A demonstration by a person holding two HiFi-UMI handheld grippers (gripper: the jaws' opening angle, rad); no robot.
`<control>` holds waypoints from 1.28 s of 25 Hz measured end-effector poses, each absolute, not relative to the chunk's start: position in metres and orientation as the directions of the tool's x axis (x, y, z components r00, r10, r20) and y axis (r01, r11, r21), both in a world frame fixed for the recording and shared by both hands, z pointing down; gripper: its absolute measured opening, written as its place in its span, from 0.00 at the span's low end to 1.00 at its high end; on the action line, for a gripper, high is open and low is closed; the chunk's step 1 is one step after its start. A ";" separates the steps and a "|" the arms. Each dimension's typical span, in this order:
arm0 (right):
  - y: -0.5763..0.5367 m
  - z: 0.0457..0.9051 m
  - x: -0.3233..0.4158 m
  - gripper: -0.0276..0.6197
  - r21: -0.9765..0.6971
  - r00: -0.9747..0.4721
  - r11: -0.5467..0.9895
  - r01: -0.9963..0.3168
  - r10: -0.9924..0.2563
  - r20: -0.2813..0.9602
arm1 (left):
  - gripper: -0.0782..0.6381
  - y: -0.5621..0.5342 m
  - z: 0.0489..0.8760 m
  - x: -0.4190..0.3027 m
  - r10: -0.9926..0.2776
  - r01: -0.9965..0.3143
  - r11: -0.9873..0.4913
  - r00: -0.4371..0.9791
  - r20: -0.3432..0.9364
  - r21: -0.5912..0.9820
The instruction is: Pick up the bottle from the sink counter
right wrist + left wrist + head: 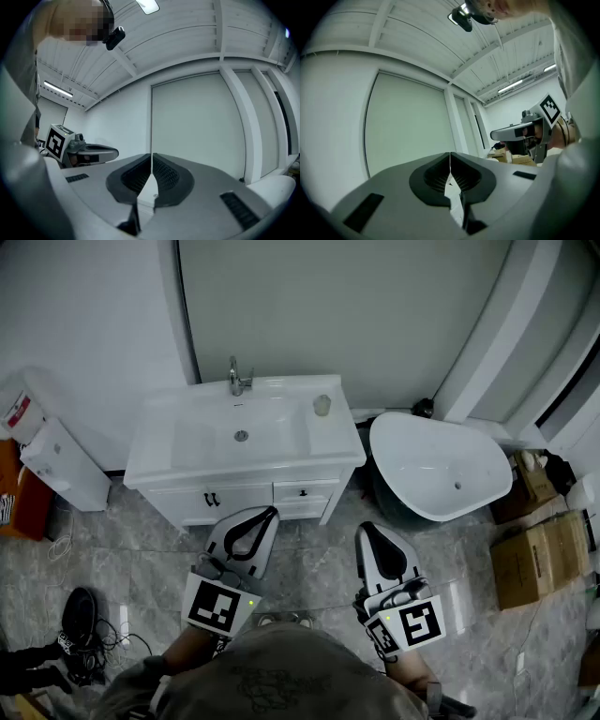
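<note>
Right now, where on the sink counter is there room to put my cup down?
The ledge left of the basin, out to the counter's left edge, is bare. The right ledge is free in front of the bottle. Behind the basin, the faucet crowds the strip.

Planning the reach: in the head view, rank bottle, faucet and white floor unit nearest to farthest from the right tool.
1. Bottle, on the right end of the sink counter, ahead and slightly left of the right tool.
2. Faucet, at the counter's back edge, further left.
3. White floor unit, far left, by the wall.
</note>
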State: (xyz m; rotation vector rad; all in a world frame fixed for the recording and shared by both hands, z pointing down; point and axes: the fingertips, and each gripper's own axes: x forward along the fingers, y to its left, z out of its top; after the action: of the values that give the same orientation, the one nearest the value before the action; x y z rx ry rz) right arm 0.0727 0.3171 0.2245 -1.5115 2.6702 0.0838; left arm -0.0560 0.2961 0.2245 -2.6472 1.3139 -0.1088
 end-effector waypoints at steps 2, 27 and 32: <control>0.318 0.224 0.073 0.09 0.001 -0.518 0.520 -0.854 -0.850 -0.092 | 0.13 0.296 0.224 -0.053 -0.792 -0.778 -0.596 0.611 -0.017 -0.200; 0.320 0.252 0.123 0.10 -0.046 -0.559 0.561 -0.826 -0.827 -0.050 | 0.13 0.300 0.241 0.009 -0.797 -0.779 -0.596 0.603 0.025 -0.195; 0.330 0.261 0.135 0.10 -0.056 -0.567 0.569 -0.821 -0.823 -0.041 | 0.13 0.311 0.247 0.025 -0.793 -0.773 -0.602 0.608 0.038 -0.199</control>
State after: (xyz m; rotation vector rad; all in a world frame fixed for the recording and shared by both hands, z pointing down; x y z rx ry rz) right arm 0.1347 0.3298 0.2610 -1.4297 2.7264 -0.0471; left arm 0.0245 0.3108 0.2468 -2.6682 1.3107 -0.1836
